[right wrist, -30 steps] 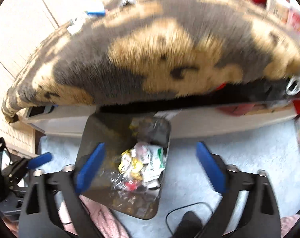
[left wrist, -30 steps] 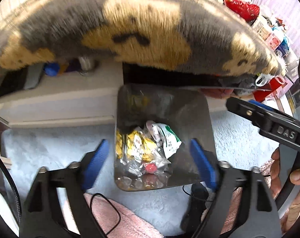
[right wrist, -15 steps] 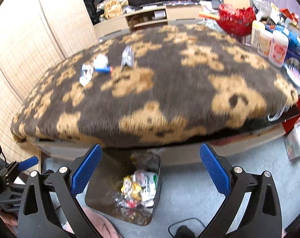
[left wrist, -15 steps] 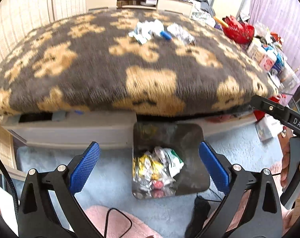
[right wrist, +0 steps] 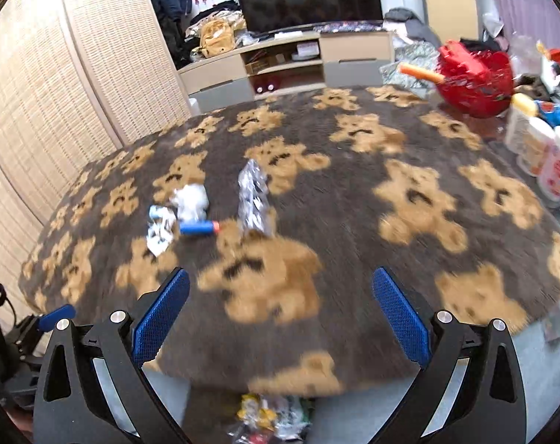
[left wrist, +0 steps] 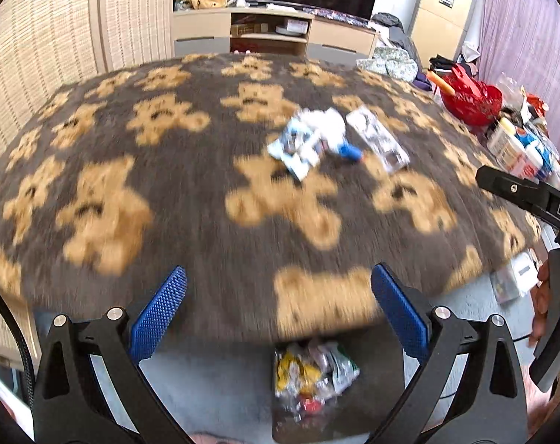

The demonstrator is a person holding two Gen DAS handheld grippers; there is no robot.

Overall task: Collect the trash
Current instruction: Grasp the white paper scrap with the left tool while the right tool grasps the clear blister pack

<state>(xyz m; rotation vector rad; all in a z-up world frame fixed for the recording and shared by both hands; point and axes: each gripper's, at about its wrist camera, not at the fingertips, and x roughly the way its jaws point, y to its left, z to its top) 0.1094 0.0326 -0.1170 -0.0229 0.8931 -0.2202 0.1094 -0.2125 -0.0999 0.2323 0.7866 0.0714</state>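
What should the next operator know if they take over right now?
Left claw: open, empty, above the near edge of the blanket.
Right claw: open, empty, also over the near edge.
Bin: on the floor below the blanket edge, already holding wrappers.
Left on the blanket, in one cluster: a white-blue wrapper, a crumpled tissue, a blue tube and a clear wrapper.
Done: some trash is binned. To do: pick those four pieces and drop them in the bin. The clutter at the right side looks like household items; leave it.
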